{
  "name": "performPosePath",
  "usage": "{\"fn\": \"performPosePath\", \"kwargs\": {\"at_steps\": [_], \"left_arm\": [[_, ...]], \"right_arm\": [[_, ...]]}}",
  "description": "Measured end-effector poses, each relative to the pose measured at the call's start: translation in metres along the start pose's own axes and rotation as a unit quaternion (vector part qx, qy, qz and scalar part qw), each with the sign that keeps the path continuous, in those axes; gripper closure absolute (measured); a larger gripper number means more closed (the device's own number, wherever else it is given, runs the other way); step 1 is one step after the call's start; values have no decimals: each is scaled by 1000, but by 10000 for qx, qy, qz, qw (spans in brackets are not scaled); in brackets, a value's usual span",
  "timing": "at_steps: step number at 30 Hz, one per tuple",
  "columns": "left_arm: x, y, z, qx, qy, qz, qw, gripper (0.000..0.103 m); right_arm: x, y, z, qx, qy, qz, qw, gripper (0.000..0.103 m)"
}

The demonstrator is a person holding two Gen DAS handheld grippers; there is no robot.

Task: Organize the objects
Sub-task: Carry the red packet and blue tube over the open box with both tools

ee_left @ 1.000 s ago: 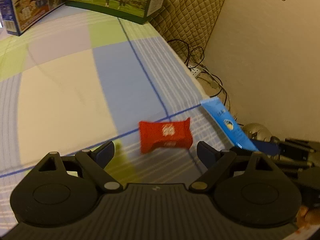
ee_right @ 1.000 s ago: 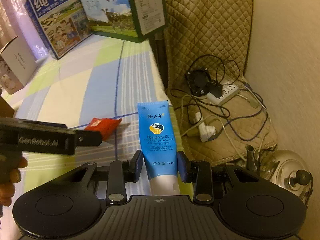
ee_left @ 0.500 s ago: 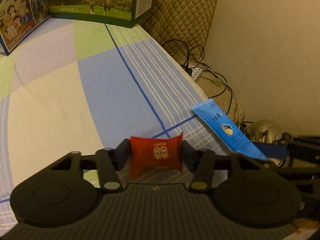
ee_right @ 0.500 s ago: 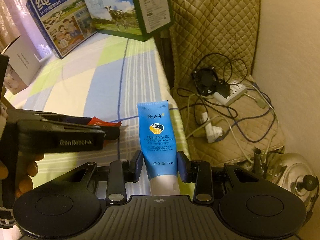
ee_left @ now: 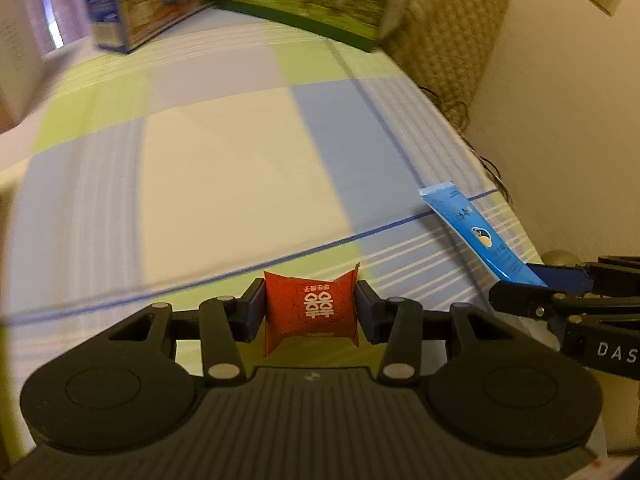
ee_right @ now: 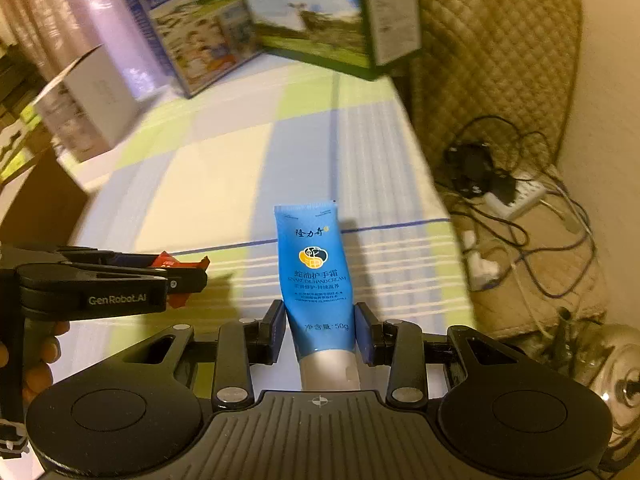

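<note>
A small red packet with white characters sits between the pads of my left gripper. Its jaws are closing and the pads press the packet's two sides, just above the checked bedsheet. My right gripper is shut on the lower body of a blue hand-cream tube, white cap toward the camera. From the left wrist the same blue tube sticks out at the right. The right wrist view shows the left gripper side-on with the red packet, and a hand holding its grip.
Two large milk cartons, a green one and a blue one, stand at the far end of the bed. A white box stands at the left. Off the right edge are a quilted cushion, a power strip with cables and a metal kettle.
The left gripper's jaws closed from wide open onto the red packet, which left the sheet with it. Both grippers shifted over the bed; the right one kept its hold on the tube.
</note>
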State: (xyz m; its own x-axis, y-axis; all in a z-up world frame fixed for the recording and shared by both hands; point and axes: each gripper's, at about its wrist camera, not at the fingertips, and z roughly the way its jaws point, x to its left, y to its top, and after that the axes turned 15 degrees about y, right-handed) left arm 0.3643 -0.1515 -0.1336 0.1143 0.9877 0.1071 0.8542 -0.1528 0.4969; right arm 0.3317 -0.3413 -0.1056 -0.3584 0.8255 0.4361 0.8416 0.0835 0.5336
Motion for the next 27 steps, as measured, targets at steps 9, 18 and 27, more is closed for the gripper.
{"fn": "performPosePath", "kwargs": {"at_steps": [9,18,27], "left_arm": [[50,-22,-57,-149,132,-541,9983,61],[102,-51,-122,-464,253,-940,9942,61],[176,-82,-172,-719,551,-1426,9856,61]], "right_arm": [[52,-3,-7,-48,467,-374,9982,69],[114,-10,-17,-151,893,-672,9936,69],[197,-22,-7,-19,1462,-940,9848,69]]}}
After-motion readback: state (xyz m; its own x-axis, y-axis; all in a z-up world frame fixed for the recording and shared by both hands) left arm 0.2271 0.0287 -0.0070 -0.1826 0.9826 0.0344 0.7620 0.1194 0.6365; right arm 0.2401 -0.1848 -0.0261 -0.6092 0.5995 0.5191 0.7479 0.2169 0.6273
